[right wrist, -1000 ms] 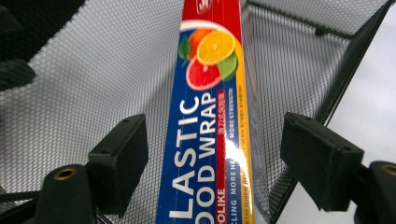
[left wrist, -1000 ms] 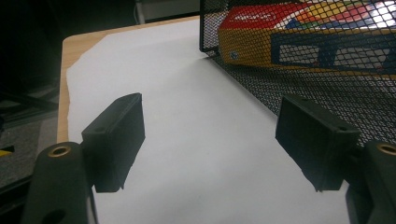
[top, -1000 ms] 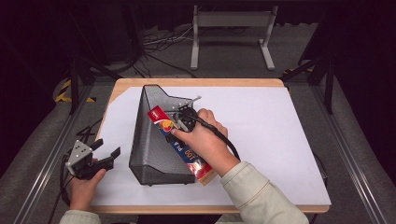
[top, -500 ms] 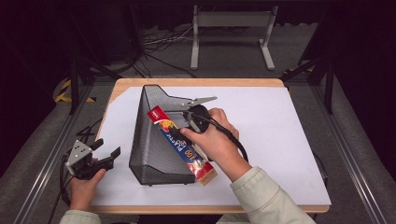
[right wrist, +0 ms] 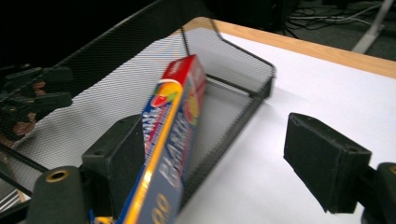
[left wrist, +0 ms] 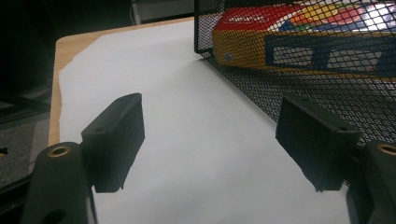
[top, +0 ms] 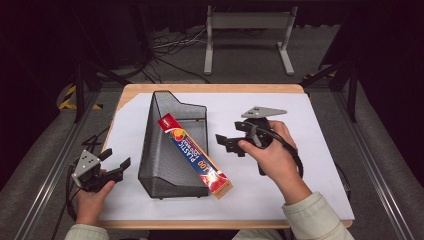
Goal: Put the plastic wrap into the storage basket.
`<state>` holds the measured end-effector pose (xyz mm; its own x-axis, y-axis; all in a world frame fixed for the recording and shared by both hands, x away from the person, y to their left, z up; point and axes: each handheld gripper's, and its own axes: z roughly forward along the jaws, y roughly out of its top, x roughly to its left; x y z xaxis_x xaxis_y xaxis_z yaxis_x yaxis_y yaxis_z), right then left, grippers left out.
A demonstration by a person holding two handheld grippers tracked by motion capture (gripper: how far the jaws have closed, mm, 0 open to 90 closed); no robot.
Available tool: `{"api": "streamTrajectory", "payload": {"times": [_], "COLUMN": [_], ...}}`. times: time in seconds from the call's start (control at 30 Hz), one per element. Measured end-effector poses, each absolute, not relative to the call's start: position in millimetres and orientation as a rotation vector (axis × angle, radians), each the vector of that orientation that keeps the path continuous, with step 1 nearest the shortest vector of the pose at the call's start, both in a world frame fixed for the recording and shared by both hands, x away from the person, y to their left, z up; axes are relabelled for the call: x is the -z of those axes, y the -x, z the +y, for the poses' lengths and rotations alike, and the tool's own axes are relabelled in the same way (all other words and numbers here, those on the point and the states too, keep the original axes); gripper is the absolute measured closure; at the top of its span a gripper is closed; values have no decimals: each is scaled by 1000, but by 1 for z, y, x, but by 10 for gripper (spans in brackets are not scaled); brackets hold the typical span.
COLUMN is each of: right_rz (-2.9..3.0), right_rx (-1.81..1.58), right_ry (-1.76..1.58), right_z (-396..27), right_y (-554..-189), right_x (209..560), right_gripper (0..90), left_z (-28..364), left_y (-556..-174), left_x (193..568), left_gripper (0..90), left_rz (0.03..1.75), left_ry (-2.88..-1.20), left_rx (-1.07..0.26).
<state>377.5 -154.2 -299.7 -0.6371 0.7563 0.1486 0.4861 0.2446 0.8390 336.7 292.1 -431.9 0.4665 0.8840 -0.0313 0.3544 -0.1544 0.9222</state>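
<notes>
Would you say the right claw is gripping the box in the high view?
No, the right claw is open and sits apart from the box, which leans in the mesh basket.

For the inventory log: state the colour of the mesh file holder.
Black wire mesh file holder, clearest in the high view.

Wooden table (top: 210,89), white sheet (top: 300,165), mesh basket (top: 155,165)

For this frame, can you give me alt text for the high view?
A long plastic-wrap box lies slanted in a black mesh basket, its near end over the rim. The right gripper is open beside it; the left gripper is open at the table's left edge.
</notes>
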Motion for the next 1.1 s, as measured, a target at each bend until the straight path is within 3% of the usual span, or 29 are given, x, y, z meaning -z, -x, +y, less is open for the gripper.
{"api": "streamTrajectory", "payload": {"times": [0.4,1.1], "right_rz": [2153,2066], "right_rx": [-1349,-1266], "right_ry": [-1132,-1185], "right_z": [-227,-309], "right_y": [-380,-373], "right_x": [304,381], "right_gripper": [183,184], "left_z": [292,292], "left_y": [-337,-336], "left_x": [432,432], "left_gripper": [242,243], "left_rz": [1062,1062], "left_ry": [-1734,-1729], "left_rx": [-670,-671]}}
